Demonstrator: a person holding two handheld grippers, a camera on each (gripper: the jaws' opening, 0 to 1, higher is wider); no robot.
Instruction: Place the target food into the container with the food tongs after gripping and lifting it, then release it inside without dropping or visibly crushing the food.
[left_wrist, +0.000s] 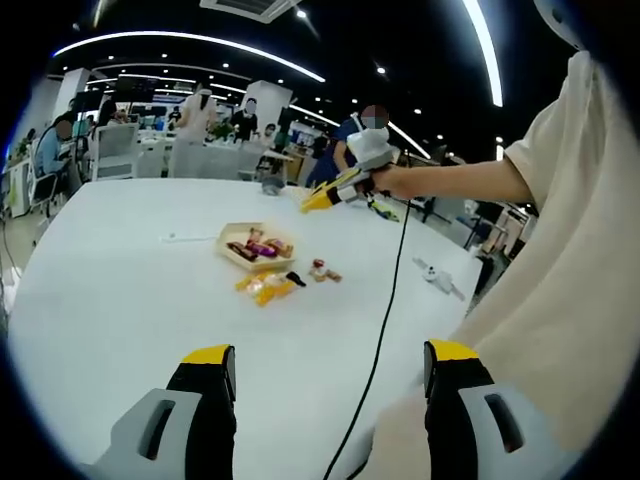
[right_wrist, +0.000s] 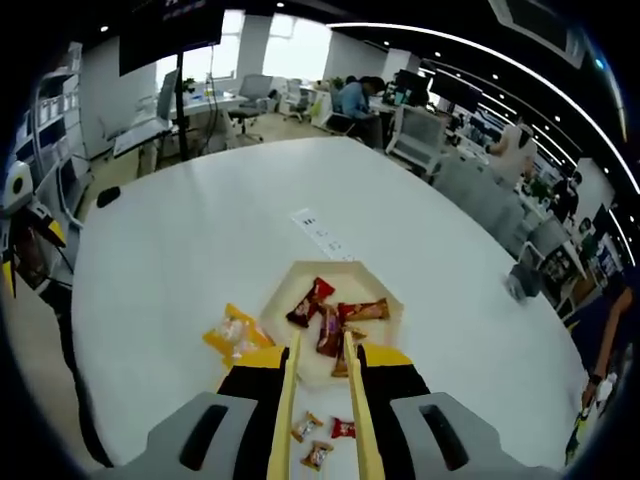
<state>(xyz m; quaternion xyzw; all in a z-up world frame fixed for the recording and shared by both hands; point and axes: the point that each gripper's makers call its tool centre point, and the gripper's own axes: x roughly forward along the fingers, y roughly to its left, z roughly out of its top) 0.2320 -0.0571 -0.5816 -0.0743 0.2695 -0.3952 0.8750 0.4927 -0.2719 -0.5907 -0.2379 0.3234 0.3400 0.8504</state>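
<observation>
My right gripper (right_wrist: 320, 375) grips yellow plastic tongs (right_wrist: 287, 400), tips over the pale hexagonal tray (right_wrist: 385, 295) of glossy wrapped snacks (right_wrist: 311, 301); left gripper (left_wrist: 330, 375) gapes wide near the white desk (left_wrist: 120, 300) edge.

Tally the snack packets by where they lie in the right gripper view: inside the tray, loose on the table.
Wrapped snacks inside the tray: 4, the red one farthest left
Yellow packet on the table beside the tray: 1
Small wrapped snacks on the table between the tongs: 3
Total: 8
</observation>
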